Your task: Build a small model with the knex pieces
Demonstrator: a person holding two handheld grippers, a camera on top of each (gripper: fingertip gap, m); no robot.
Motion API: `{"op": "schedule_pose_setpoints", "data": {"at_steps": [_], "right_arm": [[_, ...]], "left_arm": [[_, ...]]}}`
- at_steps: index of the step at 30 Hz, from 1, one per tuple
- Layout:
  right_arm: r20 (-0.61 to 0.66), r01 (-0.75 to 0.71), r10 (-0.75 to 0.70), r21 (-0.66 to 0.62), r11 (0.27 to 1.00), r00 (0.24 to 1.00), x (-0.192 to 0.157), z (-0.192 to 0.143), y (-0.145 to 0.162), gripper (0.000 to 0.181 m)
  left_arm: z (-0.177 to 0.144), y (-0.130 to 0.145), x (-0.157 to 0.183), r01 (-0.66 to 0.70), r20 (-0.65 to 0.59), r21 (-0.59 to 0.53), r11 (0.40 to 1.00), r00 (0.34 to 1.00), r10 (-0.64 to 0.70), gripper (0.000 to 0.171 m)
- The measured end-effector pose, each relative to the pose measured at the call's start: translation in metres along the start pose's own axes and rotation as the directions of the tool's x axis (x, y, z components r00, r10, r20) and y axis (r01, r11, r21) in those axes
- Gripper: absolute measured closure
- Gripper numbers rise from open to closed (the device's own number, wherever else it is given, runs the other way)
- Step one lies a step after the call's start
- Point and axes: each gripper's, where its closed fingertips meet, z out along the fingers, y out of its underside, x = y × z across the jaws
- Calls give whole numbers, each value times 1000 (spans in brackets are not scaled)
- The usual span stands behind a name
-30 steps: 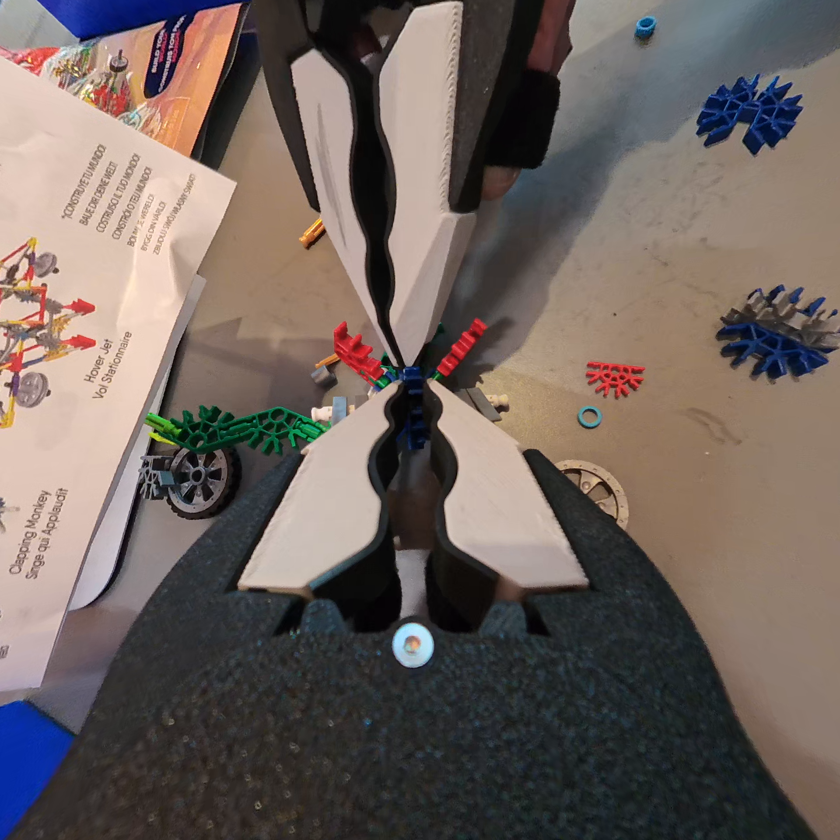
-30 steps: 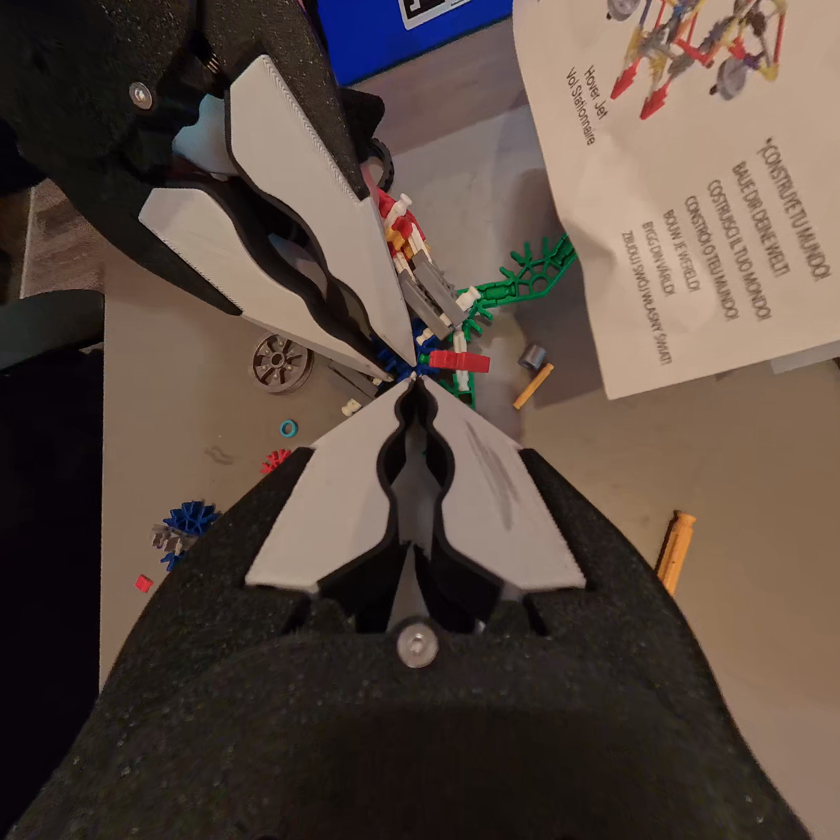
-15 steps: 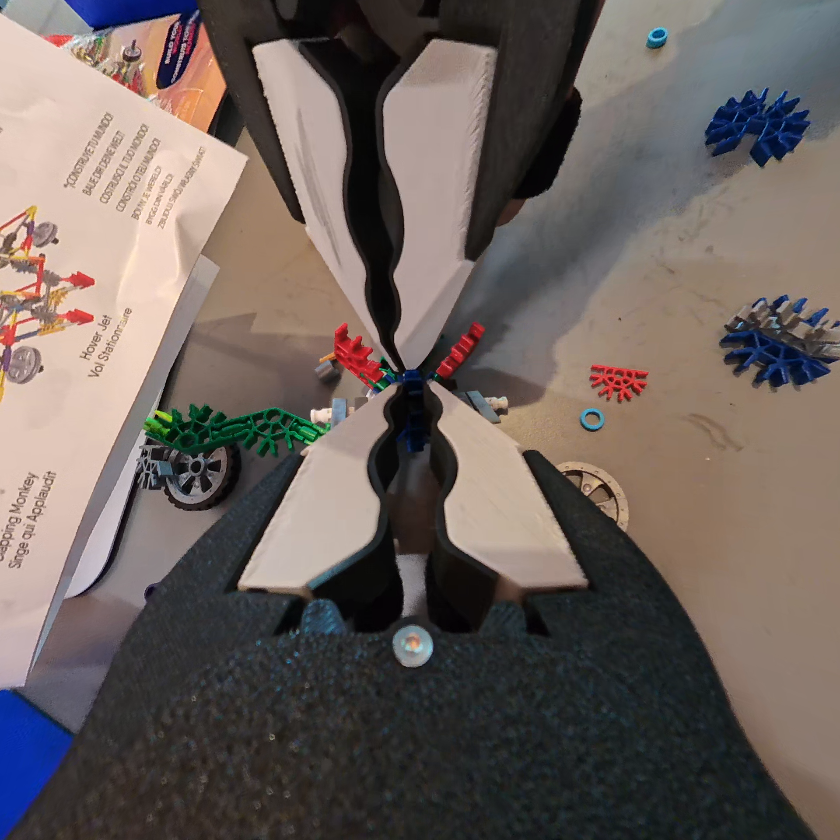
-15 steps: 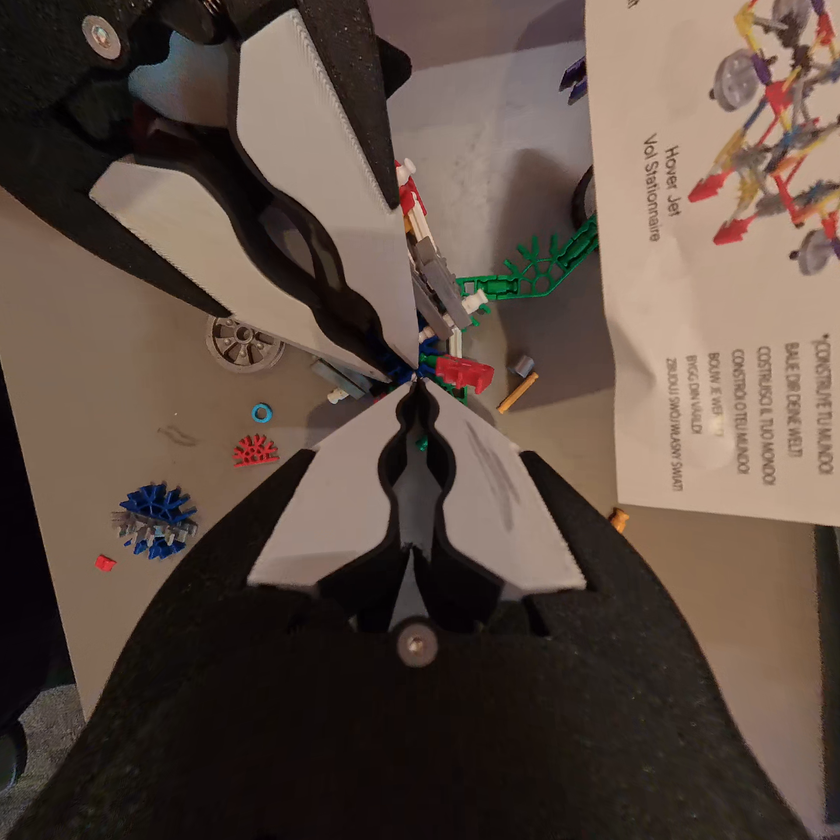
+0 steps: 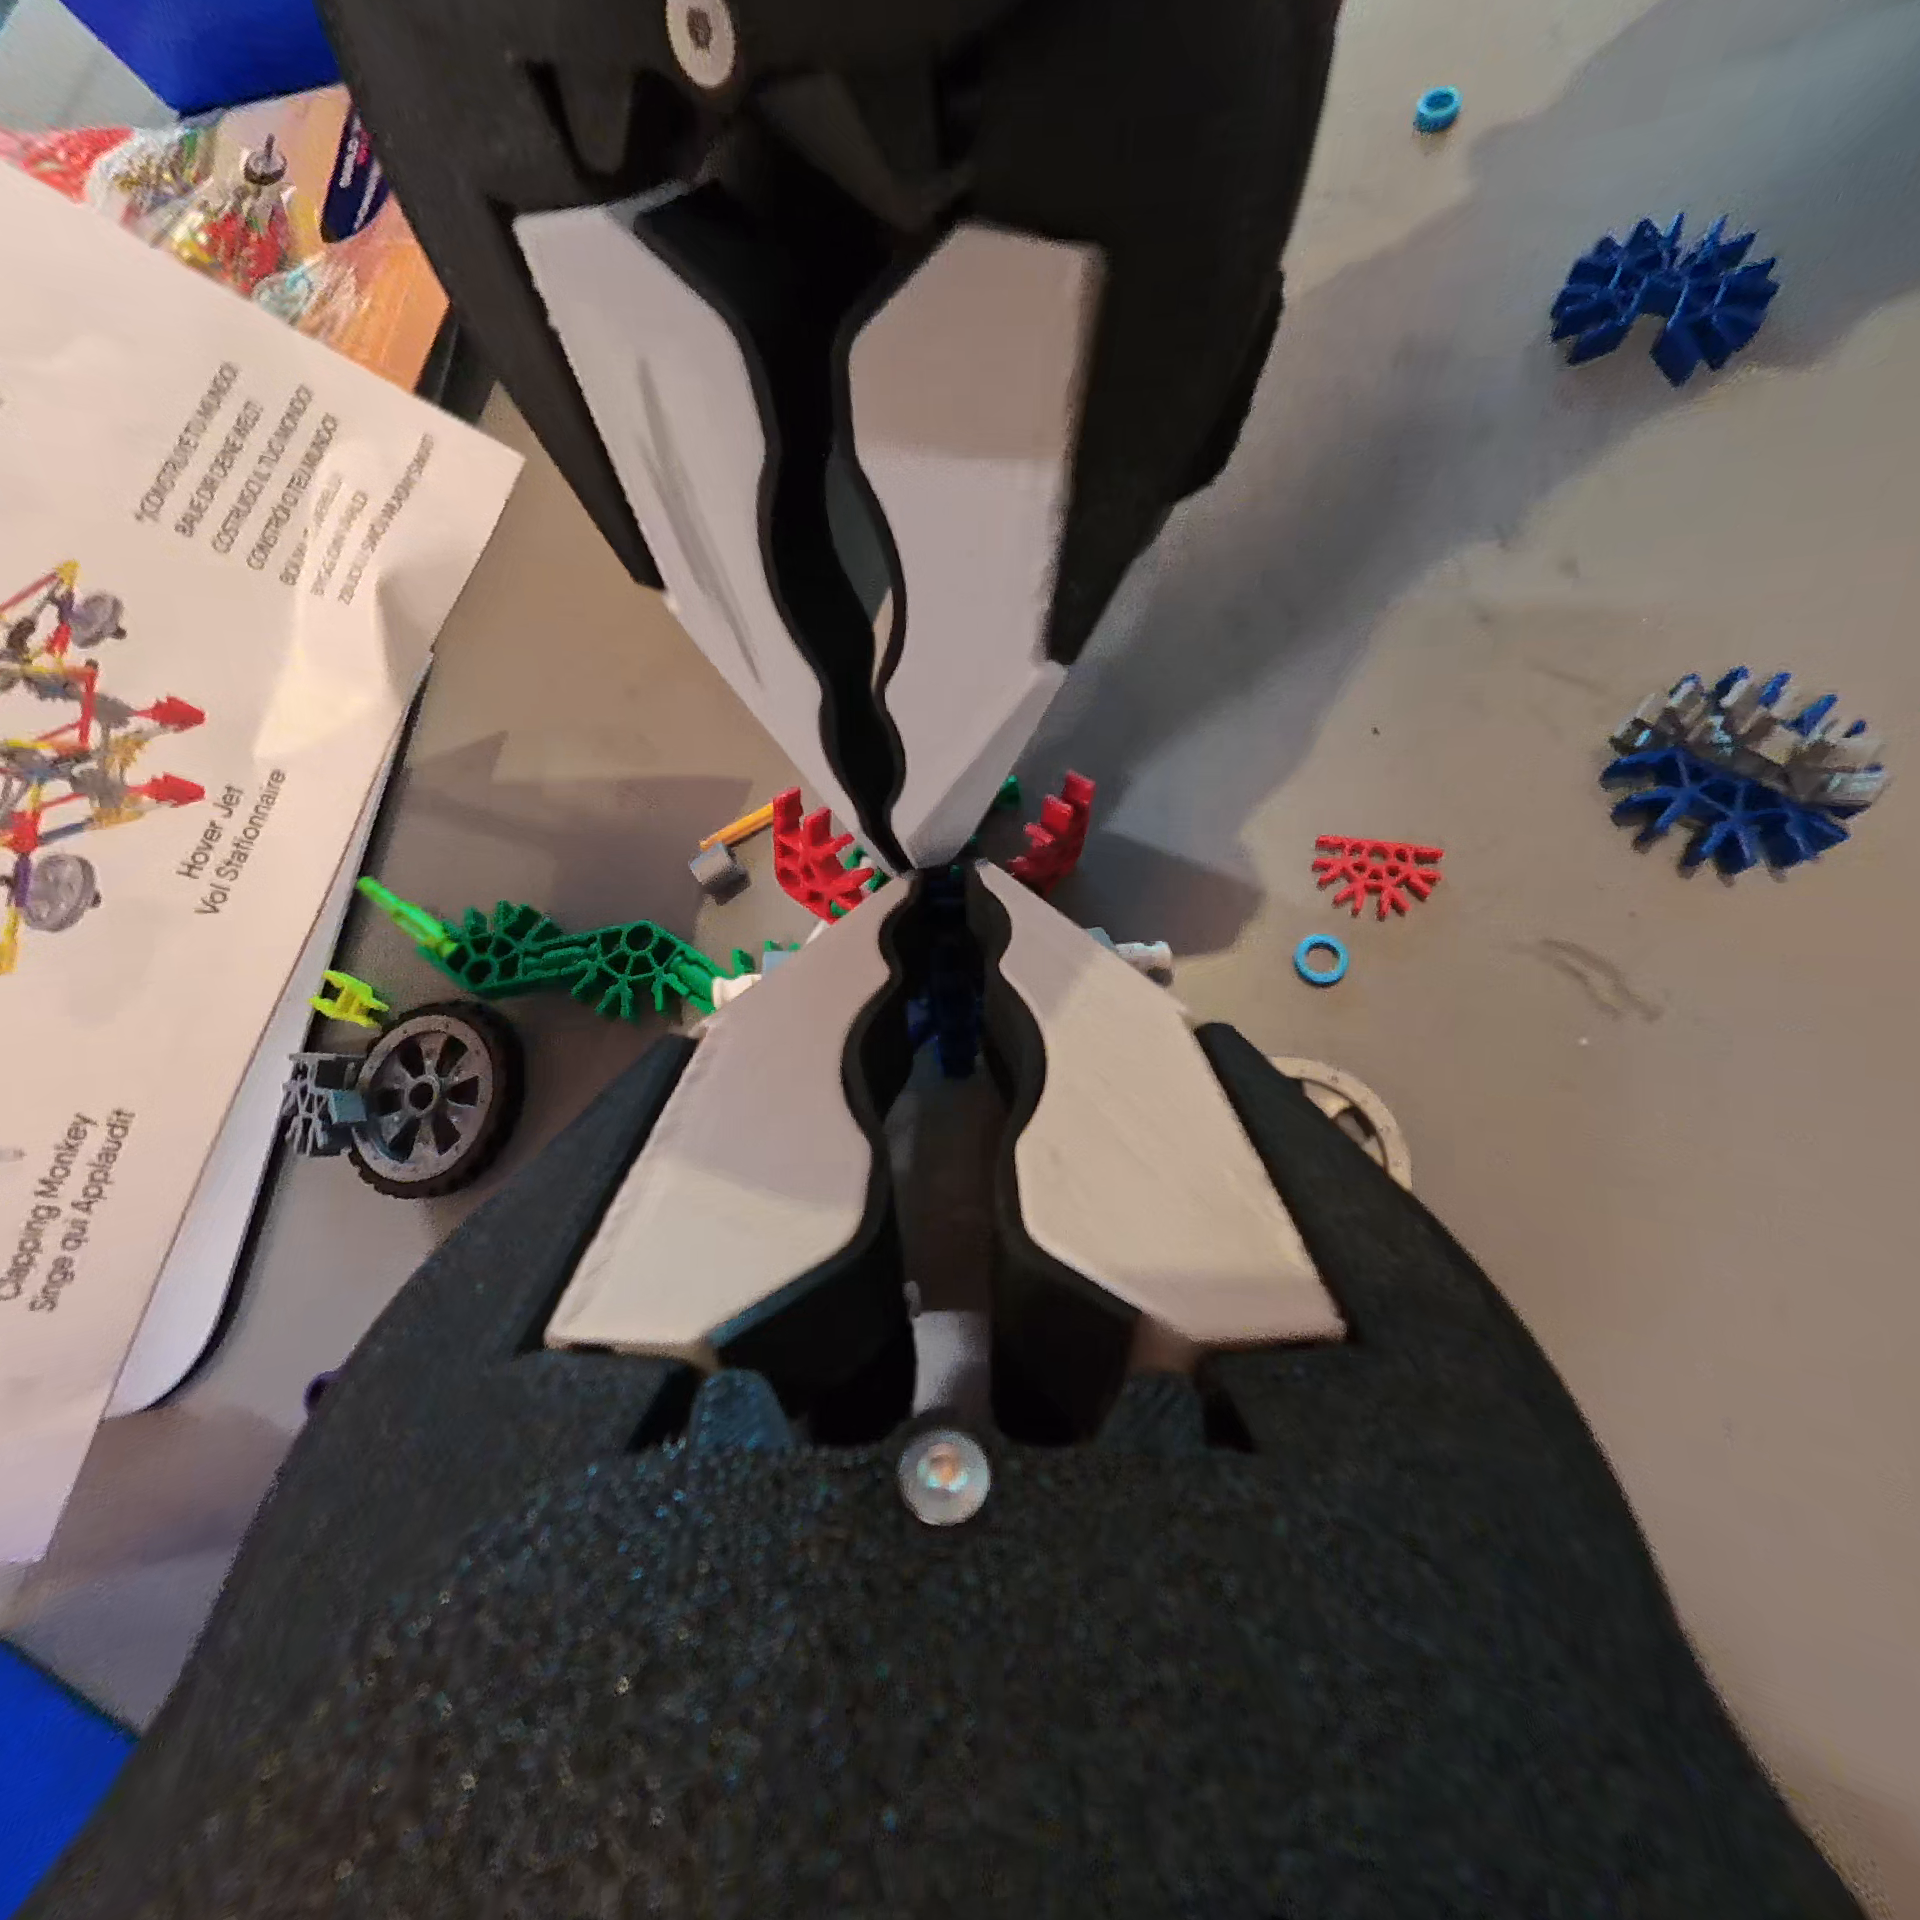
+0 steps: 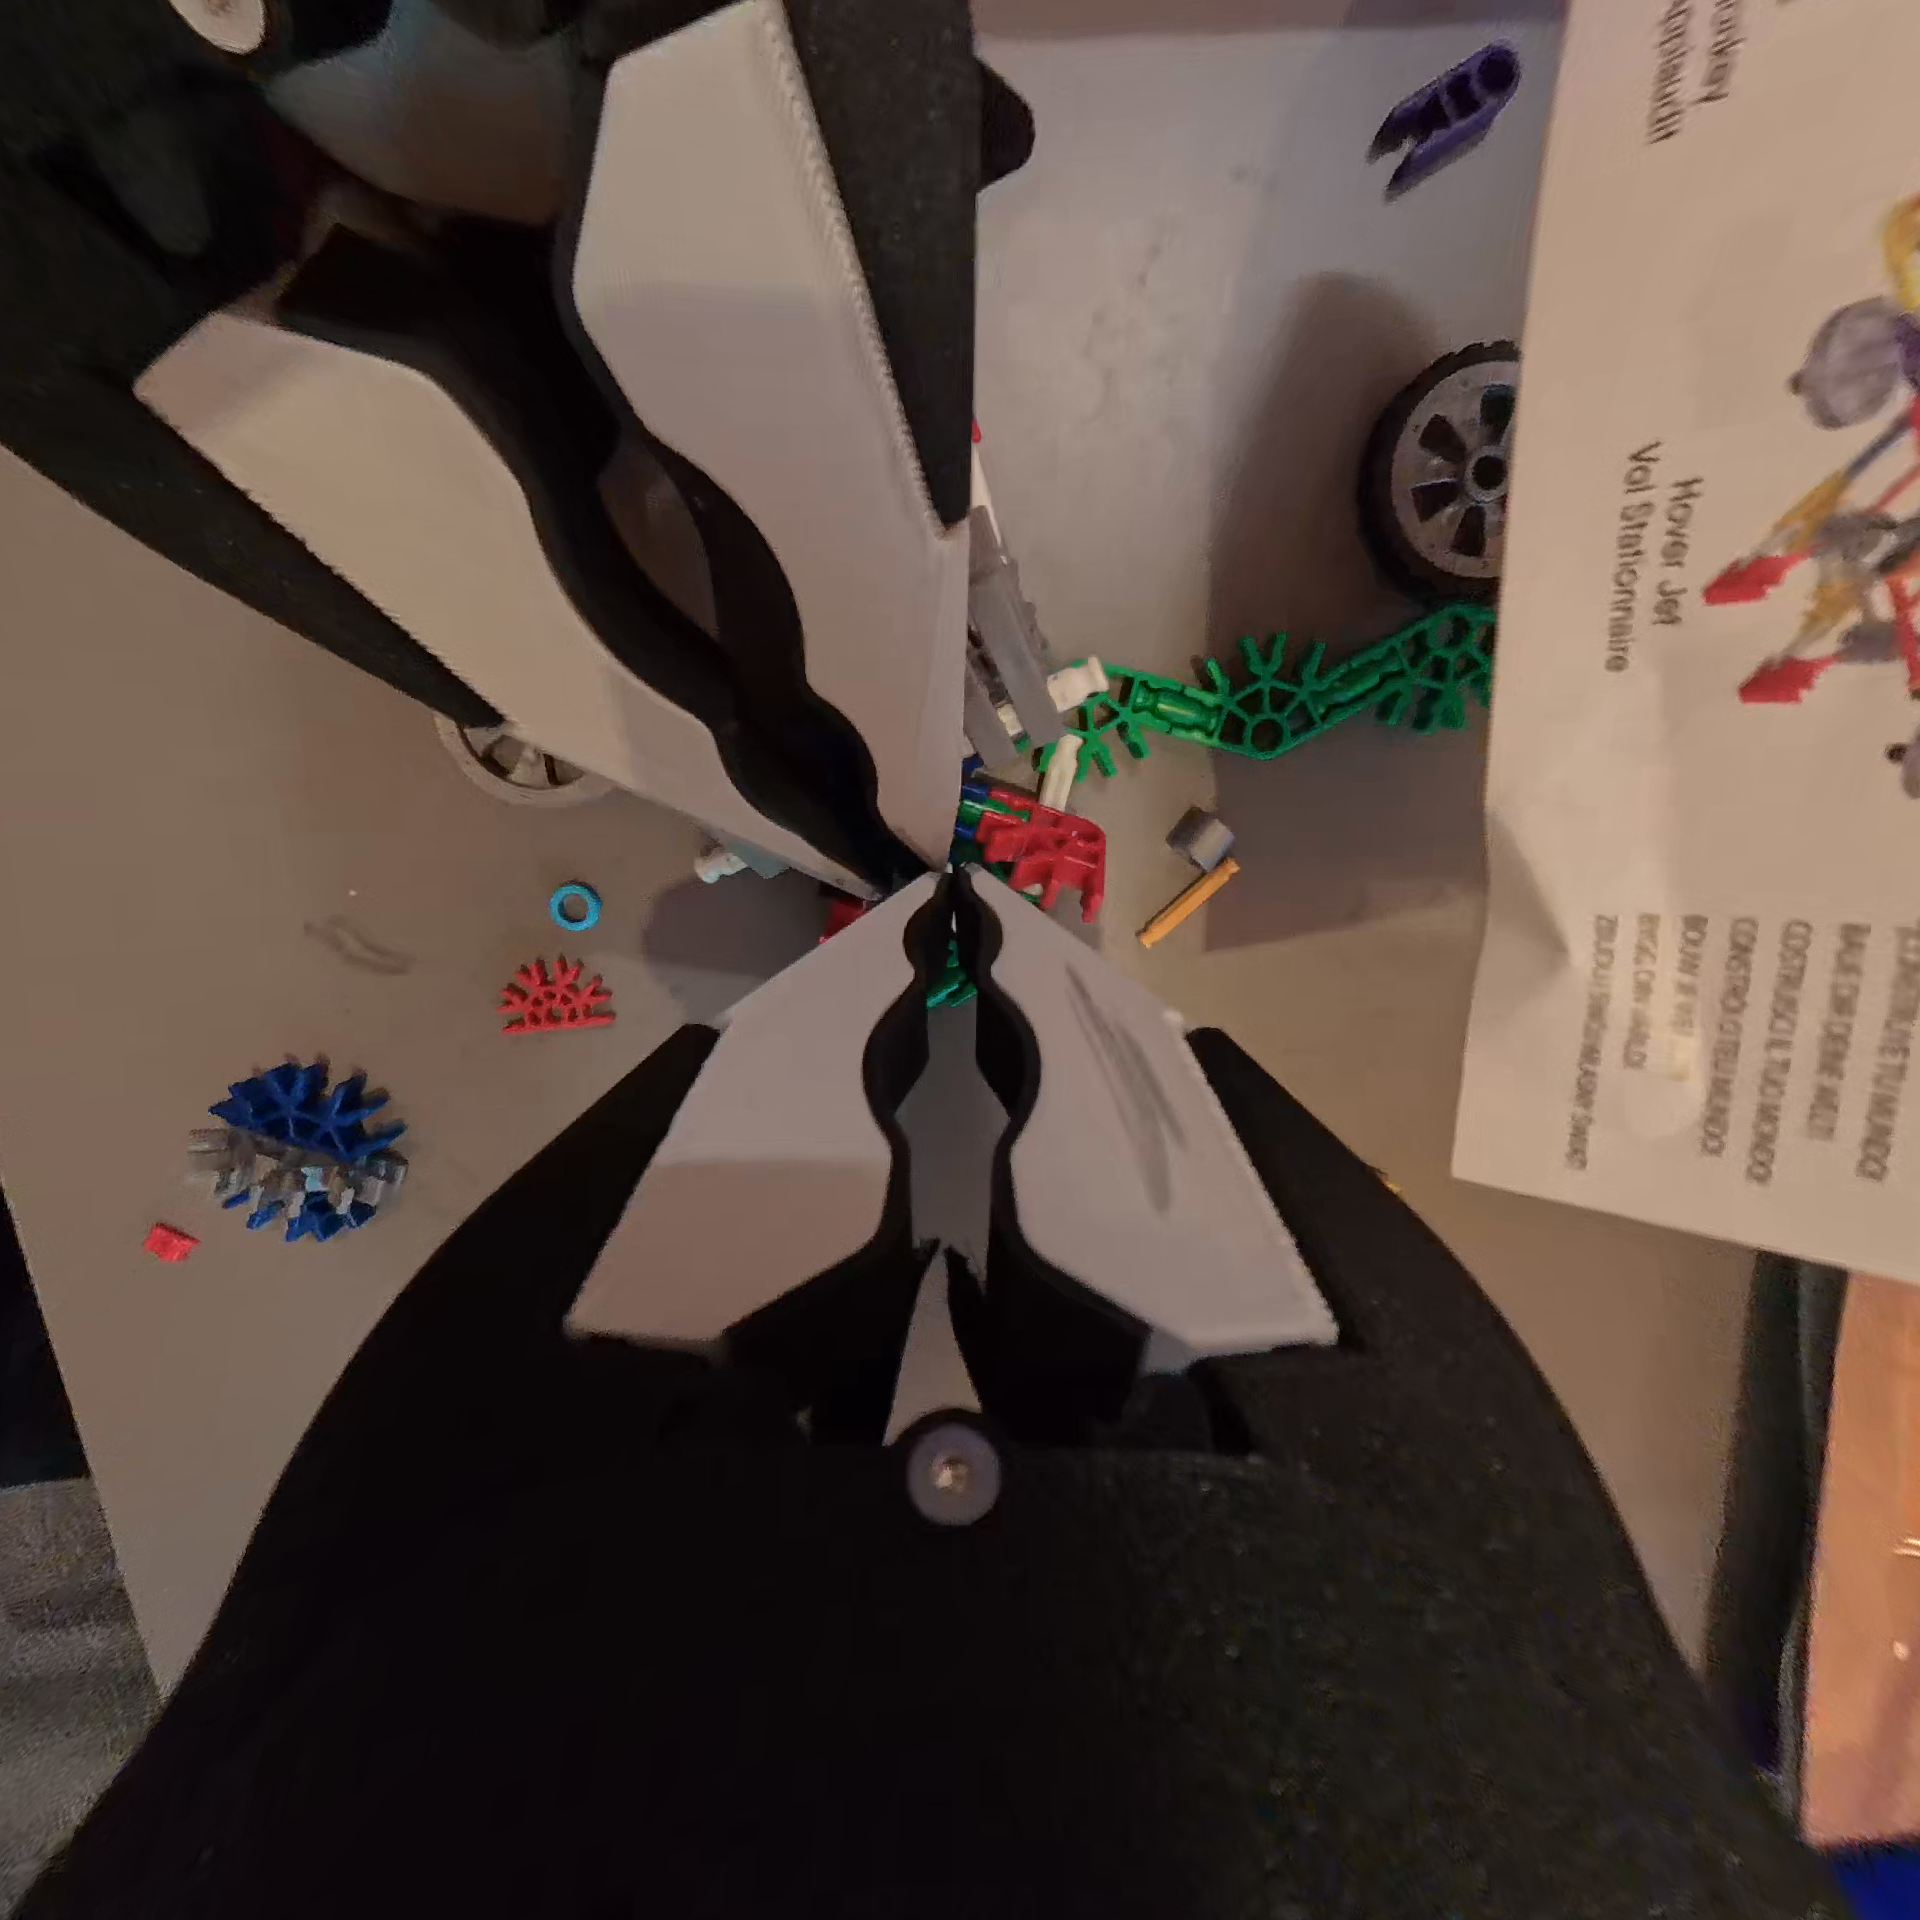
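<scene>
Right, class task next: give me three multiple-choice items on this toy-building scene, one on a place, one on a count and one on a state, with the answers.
1. Where does the grey toy wheel with a black tyre lie?
A. Beside the edge of the white printed paper sheet, near the green plastic connector chain
B. Between a gripper's fingers
C. On top of the sheet, in its middle

2. How many small light-blue plastic rings show in the left wrist view?
A. None
B. Two
C. Five

3. The left gripper and the right gripper are both:
A. Wide open
B. Shut on the small multicoloured plastic connector cluster
C. Shut on the sheet

Answers:
1 A: it lies at the sheet's edge, by the chain.
2 B: one is near and one is far off.
3 B: a dark blue part sits between the left fingers, and a green part sits between the right fingers.
</scene>
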Motion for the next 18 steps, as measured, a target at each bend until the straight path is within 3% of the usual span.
{"op": "schedule_pose_setpoints", "data": {"at_steps": [5, 7, 9, 12, 18], "right_arm": [[86, -70, 55, 179, 981, 995, -4, -16, 0, 181], [47, -47, 40, 161, 986, 998, -1, -14, 15, 181], [83, -81, 62, 250, 965, 995, -3, -26, 15, 181], [36, -79, 71, 330, 941, 997, 9, -40, 16, 181], [72, -113, 93, 379, 918, 993, 8, -35, 20, 175]], "left_arm": [[4, -8, 2, 20, -19, 46, 999, 1000, -19, 165], [2, -11, 3, 31, -7, 71, 997, 1000, -31, 164], [0, -12, 3, 35, 16, 92, 995, 999, -37, 161], [-6, -8, 1, 41, 39, 85, 996, 998, -45, 157], [-15, -2, -2, 58, 86, 69, 996, 994, -64, 160]]}}
